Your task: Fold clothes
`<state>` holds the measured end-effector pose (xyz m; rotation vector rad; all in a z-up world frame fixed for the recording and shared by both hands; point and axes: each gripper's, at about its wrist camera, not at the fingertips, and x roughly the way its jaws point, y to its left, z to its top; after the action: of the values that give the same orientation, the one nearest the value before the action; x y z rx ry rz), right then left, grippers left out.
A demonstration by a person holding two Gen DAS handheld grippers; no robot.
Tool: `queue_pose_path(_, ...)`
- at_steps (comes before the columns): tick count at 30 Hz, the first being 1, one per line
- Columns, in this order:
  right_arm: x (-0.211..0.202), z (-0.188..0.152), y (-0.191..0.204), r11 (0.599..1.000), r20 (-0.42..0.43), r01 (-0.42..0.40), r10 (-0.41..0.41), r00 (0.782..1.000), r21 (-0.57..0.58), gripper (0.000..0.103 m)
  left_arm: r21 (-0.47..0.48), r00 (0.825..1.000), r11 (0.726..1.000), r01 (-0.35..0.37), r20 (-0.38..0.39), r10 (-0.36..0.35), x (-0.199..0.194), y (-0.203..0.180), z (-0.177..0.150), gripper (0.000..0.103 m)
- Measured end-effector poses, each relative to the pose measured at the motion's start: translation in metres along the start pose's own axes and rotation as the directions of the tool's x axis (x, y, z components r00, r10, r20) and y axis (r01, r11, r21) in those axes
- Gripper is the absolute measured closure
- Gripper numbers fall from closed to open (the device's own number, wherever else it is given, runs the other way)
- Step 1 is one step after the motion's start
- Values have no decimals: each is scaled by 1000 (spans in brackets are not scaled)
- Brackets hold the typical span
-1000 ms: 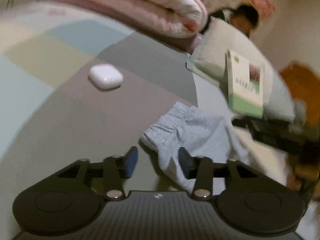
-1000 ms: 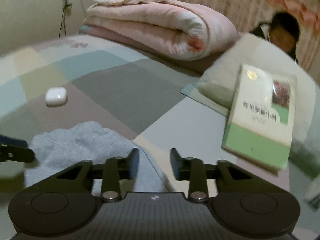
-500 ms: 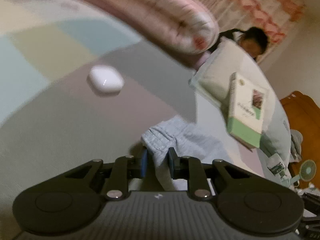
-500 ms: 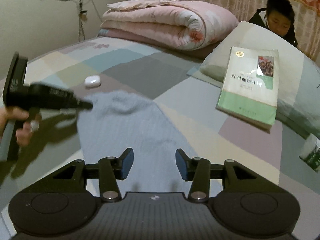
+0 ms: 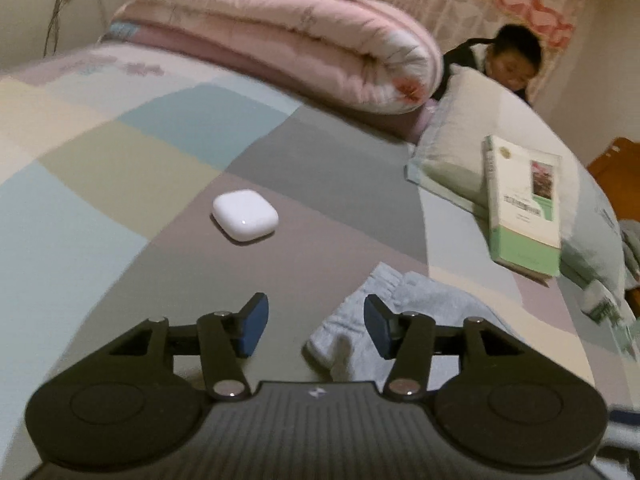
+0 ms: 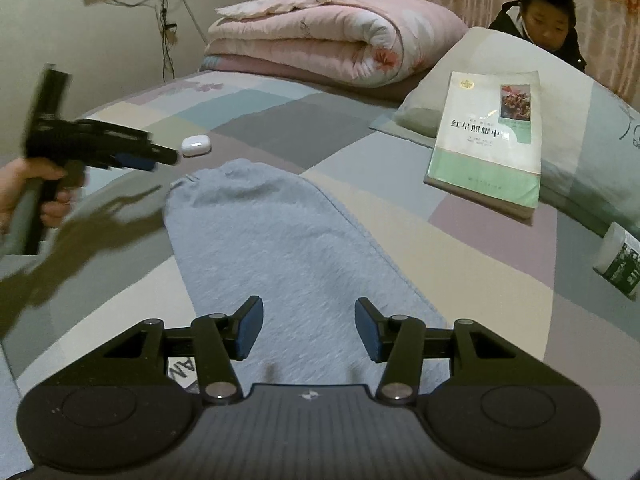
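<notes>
- Patchwork bedsheet (image 6: 280,120) is serving as the work surface; a folded quilt (image 6: 340,36) is lying at the far end.
- Grey garment (image 6: 280,240) is lying flat, lengthwise, on the sheet.
- Left gripper (image 5: 312,322) has just been opening; nothing between its jaws, the cuff (image 5: 376,280) just beside it.
- Right gripper (image 6: 308,328) has been opening too, hovering empty over the near end.
- Judging it light, soft, limp; a corner or the cuff is looking the best hold.
</notes>
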<state>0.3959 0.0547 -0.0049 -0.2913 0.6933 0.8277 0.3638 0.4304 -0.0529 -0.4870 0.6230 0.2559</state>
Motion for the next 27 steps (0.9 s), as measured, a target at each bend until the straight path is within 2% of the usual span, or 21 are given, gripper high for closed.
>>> queue_pose_path(2,-5,-2,0,1000,12,1,-1,1000,-3,42,33,1000,999,10,10,-11,13,-5,1,50)
queue_pose_path(6,-11,-7,-2,1000,26,10,-10,1000,-3,42,159,1000,987,10,-8,-9,37,-23,-2,51)
queue_pose_path(9,-13,-12,-5,1000,31,13,-13,999,11,41,230,997,973,18,-77,0,55,-31,-7,50)
queue_pose_path(10,-14,-14,-6,1000,31,16,-17,999,15,41,260,997,966,10,-78,11,57,-35,-9,49)
queue_pose_path(13,-15,-21,-6,999,41,33,-33,999,15,41,366,996,931,0,-84,33,59,-51,-18,49)
queue_pose_path(15,-16,-25,-5,999,40,35,-36,999,8,41,462,995,887,-12,-81,56,59,-65,-28,50)
queue_pose_path(16,-17,-27,-4,999,40,37,-37,999,2,41,501,995,865,-20,-74,66,59,-71,-33,56)
queue_pose_path(17,-17,-28,-3,999,41,38,-38,998,-7,41,512,995,859,-18,-77,67,59,-76,-34,68)
queue_pose_path(19,-18,-29,1,999,44,44,-43,998,-27,41,497,995,867,-36,-60,76,57,-80,-31,77)
queue_pose_path(20,-19,-29,3,998,46,46,-44,998,-38,41,490,996,869,-67,-24,90,54,-81,-29,87)
queue_pose_path(21,-21,-29,4,998,50,45,-43,998,-44,41,475,995,874,-100,25,101,51,-81,-26,87)
queue_pose_path(23,-24,-30,4,998,57,40,-37,998,-49,41,397,994,911,-107,75,84,46,-76,-15,70)
queue_pose_path(24,-25,-30,3,998,57,37,-34,998,-45,39,379,994,920,-98,73,76,45,-75,-11,65)
queue_pose_path(26,-27,-31,2,999,56,30,-27,998,-39,35,405,992,906,-123,81,99,44,-79,-8,63)
queue_pose_path(27,-28,-32,1,999,55,26,-24,998,-35,35,423,989,894,-145,94,115,43,-81,-8,59)
